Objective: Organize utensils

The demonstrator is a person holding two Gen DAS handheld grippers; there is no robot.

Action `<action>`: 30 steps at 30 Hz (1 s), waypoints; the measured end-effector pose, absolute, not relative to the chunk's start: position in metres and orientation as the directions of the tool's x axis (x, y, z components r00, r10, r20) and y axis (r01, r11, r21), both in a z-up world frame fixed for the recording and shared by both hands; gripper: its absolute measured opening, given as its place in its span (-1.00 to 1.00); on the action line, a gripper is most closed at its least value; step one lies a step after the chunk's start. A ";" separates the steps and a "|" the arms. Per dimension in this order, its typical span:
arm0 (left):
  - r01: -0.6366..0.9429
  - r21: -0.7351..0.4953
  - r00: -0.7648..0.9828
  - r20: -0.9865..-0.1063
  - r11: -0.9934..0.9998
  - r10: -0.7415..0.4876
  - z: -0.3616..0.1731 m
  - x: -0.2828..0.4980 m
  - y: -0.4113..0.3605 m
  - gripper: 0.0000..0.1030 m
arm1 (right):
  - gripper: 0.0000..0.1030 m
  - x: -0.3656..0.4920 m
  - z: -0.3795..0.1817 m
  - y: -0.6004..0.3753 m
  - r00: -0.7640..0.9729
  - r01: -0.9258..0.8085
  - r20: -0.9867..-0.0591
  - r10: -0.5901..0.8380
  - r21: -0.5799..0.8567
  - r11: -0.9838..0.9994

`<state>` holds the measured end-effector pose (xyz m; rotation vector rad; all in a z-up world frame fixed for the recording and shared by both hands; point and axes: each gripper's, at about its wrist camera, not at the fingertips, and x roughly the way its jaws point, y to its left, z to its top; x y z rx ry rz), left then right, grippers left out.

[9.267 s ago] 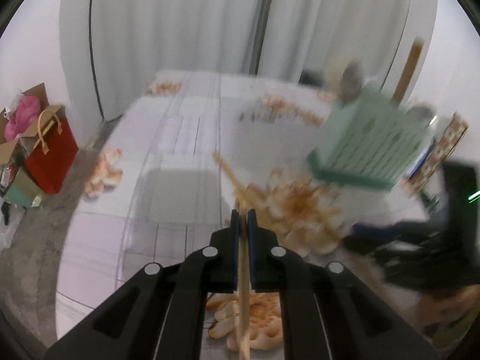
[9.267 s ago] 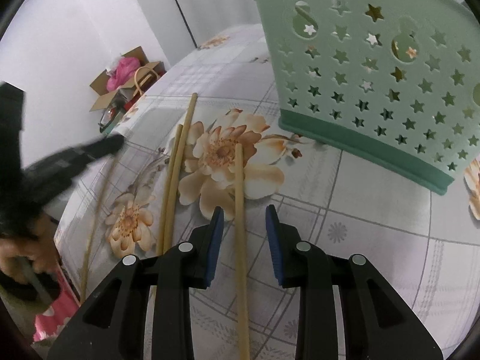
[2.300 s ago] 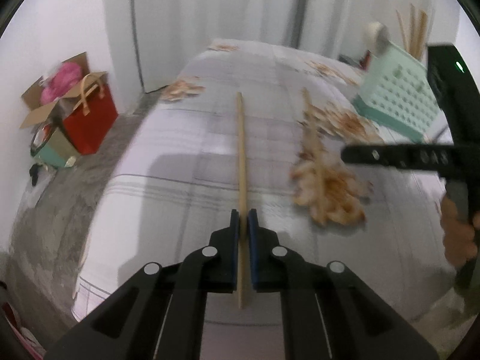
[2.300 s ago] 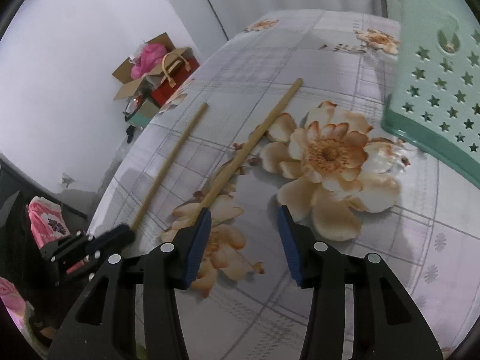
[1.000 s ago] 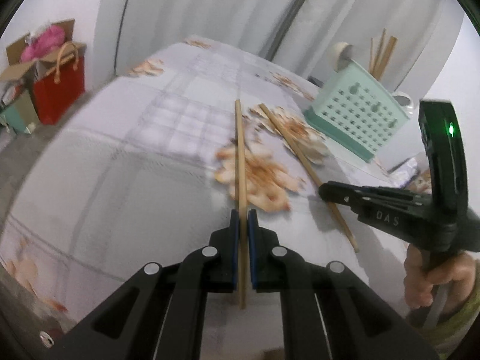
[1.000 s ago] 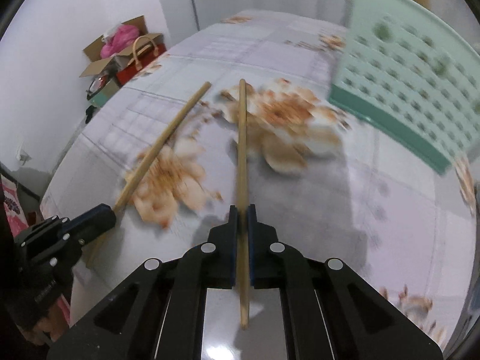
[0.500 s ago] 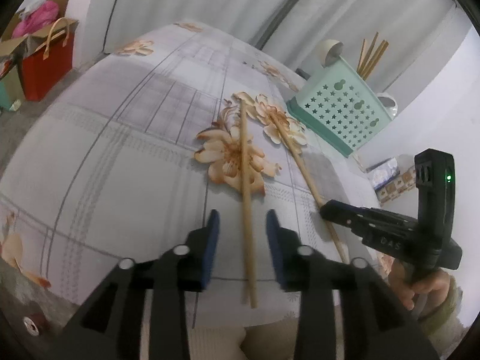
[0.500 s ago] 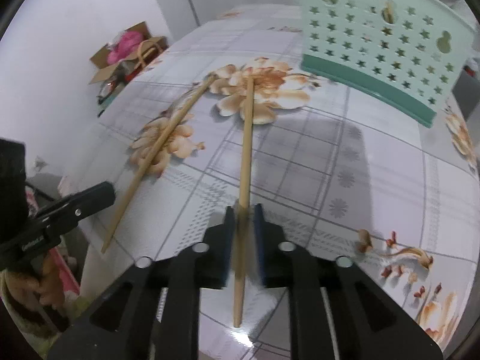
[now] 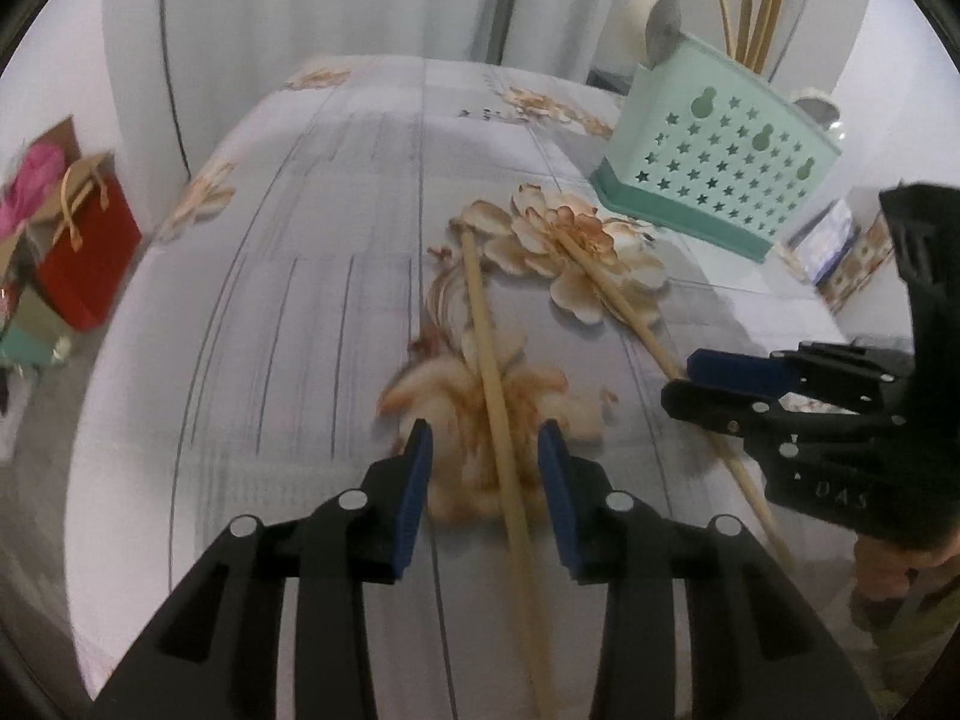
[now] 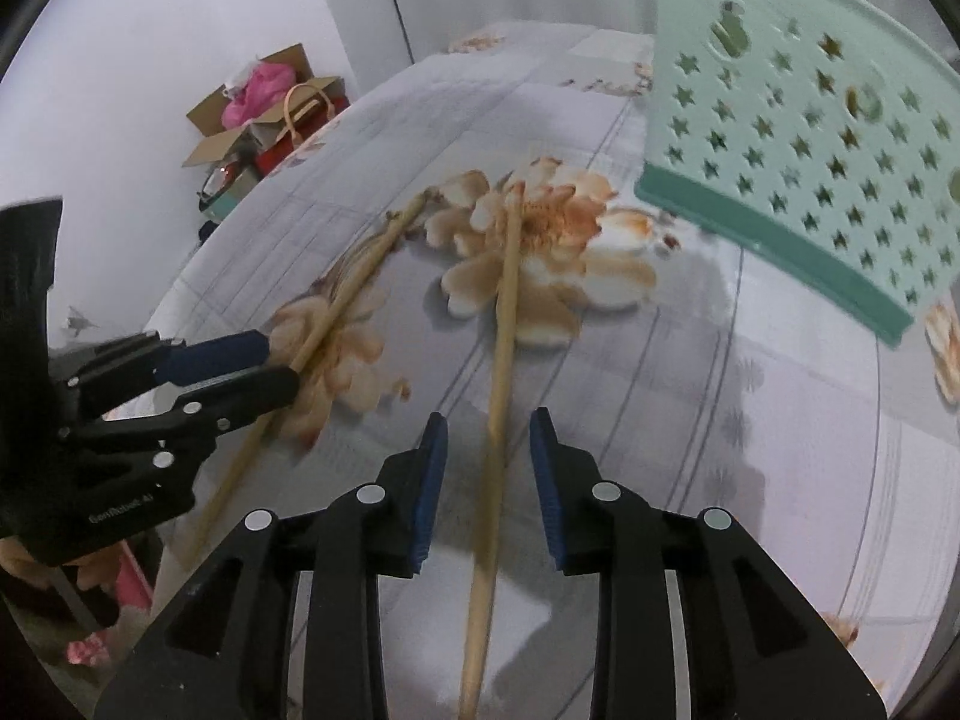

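**Two chopsticks flat on the cloth, both grippers spread over them**

Two wooden chopsticks lie on the flowered tablecloth (image 9: pixel 312 276). The left chopstick (image 9: pixel 489 360) runs from a pale flower print back toward the table's near edge, passing between the pads of the left gripper (image 9: pixel 485 450). The right chopstick (image 10: pixel 504 324) lies just beside it, its far tip on the large orange flower and its near end running under the right gripper (image 10: pixel 487 438). The two sticks are apart, closer together at their far tips.

Left gripper: jaws spread wide, blue pads clear of the stick on both sides; it grips nothing. It is angled down over the stick's near half.

Right gripper: jaws likewise spread, with a gap on each side of the stick; it grips nothing. From the left wrist view its fingers lie nearly level above the right chopstick, and the hand (image 9: pixel 894 564) holding it shows at the lower right edge.

The mint-green utensil caddy (image 9: pixel 720 180), pierced with star holes, stands upright beyond the chopsticks' far tips, apart from them. Several chopsticks (image 9: pixel 750 6) stand in one of its compartments and a spoon (image 9: pixel 663 30) in another.

Beyond the table's left side, a red bag (image 9: pixel 84 246) sits on the floor by a cardboard box (image 10: pixel 264 102).
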<state>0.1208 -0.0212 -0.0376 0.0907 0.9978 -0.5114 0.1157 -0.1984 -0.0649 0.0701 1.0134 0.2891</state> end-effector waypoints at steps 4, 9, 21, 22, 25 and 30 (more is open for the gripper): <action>0.482 -0.095 0.445 -0.830 0.871 -0.337 -0.038 0.138 -0.036 -0.32 | -0.45 0.124 -0.064 -0.194 0.500 -0.211 -0.824 0.268 0.185 0.960; 0.500 -0.013 0.479 -0.828 0.866 -0.290 -0.040 0.157 -0.052 -0.35 | -0.53 0.136 -0.065 -0.191 0.513 -0.209 -0.820 0.253 0.167 0.964; 0.490 -0.003 0.501 -0.818 0.872 -0.284 -0.040 0.186 -0.063 -0.86 | -0.91 0.153 -0.066 -0.198 0.526 -0.175 -0.809 0.263 0.200 0.964; 0.487 -0.010 0.500 -0.817 0.873 -0.288 -0.039 0.186 -0.062 -0.88 | -0.91 0.152 -0.066 -0.200 0.525 -0.170 -0.807 0.271 0.212 0.962; 0.483 -0.042 0.485 -0.818 0.875 -0.308 -0.037 0.189 -0.059 -0.88 | -0.91 0.145 -0.064 -0.207 0.536 -0.156 -0.795 0.286 0.239 0.958; 0.485 -0.097 0.511 -0.775 0.869 -0.372 -0.012 0.179 -0.051 -0.88 | -0.91 0.129 -0.047 -0.226 0.582 -0.135 -0.751 0.312 0.289 0.948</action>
